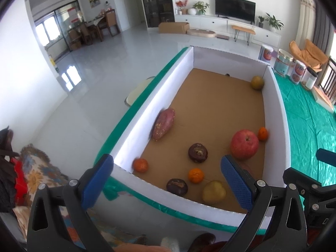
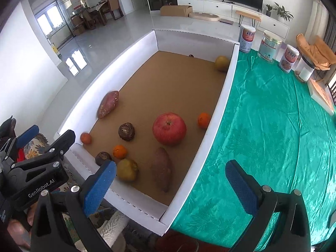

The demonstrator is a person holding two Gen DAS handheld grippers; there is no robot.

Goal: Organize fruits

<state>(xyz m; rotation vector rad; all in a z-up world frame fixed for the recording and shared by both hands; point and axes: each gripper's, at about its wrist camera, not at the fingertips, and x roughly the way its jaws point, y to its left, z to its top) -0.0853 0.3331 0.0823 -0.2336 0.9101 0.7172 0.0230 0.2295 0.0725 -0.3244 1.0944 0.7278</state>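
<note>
Fruit loose in the white-walled tray (image 2: 220, 105), left hand-held gripper (image 1: 168, 180) and right hand-held gripper (image 2: 172, 180) both wide, empty.

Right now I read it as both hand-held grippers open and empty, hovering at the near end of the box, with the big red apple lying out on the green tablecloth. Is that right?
Not quite. The red apple lies inside the box, on its brown floor, not on the green tablecloth; the right wrist view shows it plainly. The rest holds: the left hand-held gripper and right hand-held gripper are both open and empty at the box's near end.
</note>
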